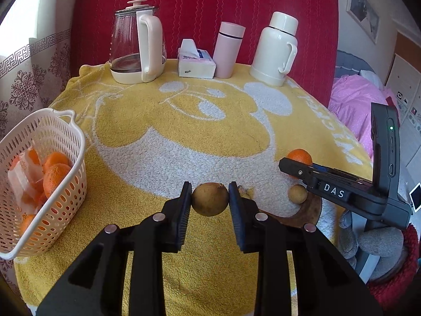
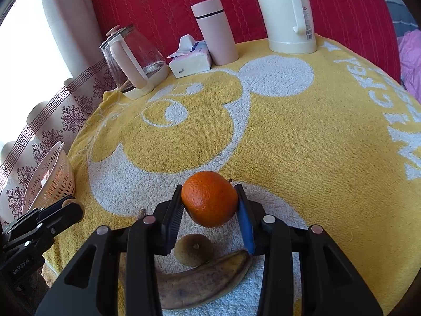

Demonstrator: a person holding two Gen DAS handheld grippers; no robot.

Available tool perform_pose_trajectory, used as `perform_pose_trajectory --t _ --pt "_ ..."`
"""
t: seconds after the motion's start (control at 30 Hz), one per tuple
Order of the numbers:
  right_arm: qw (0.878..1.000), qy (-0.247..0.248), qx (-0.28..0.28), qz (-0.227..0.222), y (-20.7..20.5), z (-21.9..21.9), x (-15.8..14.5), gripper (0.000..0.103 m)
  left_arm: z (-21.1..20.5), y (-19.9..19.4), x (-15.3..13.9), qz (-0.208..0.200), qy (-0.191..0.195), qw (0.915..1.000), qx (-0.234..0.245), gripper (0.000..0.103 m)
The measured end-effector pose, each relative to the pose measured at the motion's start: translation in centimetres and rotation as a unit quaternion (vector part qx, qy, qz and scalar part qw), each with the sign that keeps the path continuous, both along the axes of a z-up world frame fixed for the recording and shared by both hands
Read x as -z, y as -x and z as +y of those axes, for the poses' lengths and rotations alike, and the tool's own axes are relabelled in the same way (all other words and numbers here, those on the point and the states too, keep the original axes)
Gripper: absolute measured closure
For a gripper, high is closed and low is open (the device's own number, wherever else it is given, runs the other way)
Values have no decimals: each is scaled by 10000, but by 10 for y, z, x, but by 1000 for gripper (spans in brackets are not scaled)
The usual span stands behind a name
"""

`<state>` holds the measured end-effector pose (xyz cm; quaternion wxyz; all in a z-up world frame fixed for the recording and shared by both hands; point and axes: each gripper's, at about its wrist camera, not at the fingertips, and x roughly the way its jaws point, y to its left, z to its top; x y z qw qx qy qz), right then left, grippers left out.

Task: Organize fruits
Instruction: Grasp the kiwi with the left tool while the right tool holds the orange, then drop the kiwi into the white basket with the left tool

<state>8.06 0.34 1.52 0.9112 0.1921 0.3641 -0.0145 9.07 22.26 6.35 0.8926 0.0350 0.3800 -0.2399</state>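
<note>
Resting between right claw (image 2: pixel 210 208) pads: orange (image 2: pixel 209 198)

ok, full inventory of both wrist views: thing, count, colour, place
brown round fruit: 2, tan-brown; one between the left gripper's fingers, the other on the towel beside the banana
orange: 1, orange; between the right gripper's fingers
banana: 1, browned; on the towel, near edge
basket: 1, cream, left edge; holds several oranges, exact count unclear
towel: 1, yellow with white cartoon print; covers the table
glass kettle: 1, clear and cream; back left
tissue pack: 1, white; back centre
pink flask: 1; right of the tissues
cream thermos: 1; back right
left gripper: black, closed on brown fruit
right gripper: black, closed on the orange
</note>
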Motion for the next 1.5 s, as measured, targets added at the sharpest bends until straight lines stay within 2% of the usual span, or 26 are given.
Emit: perform_pose_trajectory --t 0.3,0.6,0.8,0.93,1.03,1.07,1.1,1.17,1.2,1.3,1.5 --pt "10000 17 -8 7 0 0 0 64 30 -11 -21 -173 163 9988 -424 74" --pt "10000 24 -7 8 0 0 0 64 77 -23 -45 -415 331 9928 -1077 74" --pt "10000 22 -6 5 0 0 0 64 101 -30 -53 -529 288 9870 -1488 74" --pt "10000 25 -8 4 0 0 0 64 112 -33 -55 -629 119 9819 -1781 74" --pt "10000 25 -8 3 0 0 0 64 118 -37 -53 -589 68 9792 -1942 70" --pt "10000 24 -7 3 0 0 0 64 120 -38 -52 -561 95 9785 -1982 59" --pt "10000 22 -5 3 0 0 0 64 122 -39 -52 -555 109 9774 -2039 40" --pt "10000 18 3 2 0 -1 -1 64 125 -38 -52 -618 116 9742 -2169 21" --pt "10000 18 1 1 0 -1 -1 64 126 -38 -53 -654 116 9729 -2215 15" --pt "10000 20 -1 1 0 -1 -1 64 129 -39 -53 -691 122 9697 -2340 7" --pt "10000 18 0 -2 0 0 -1 64 134 -43 -49 -652 104 9653 -2526 4"
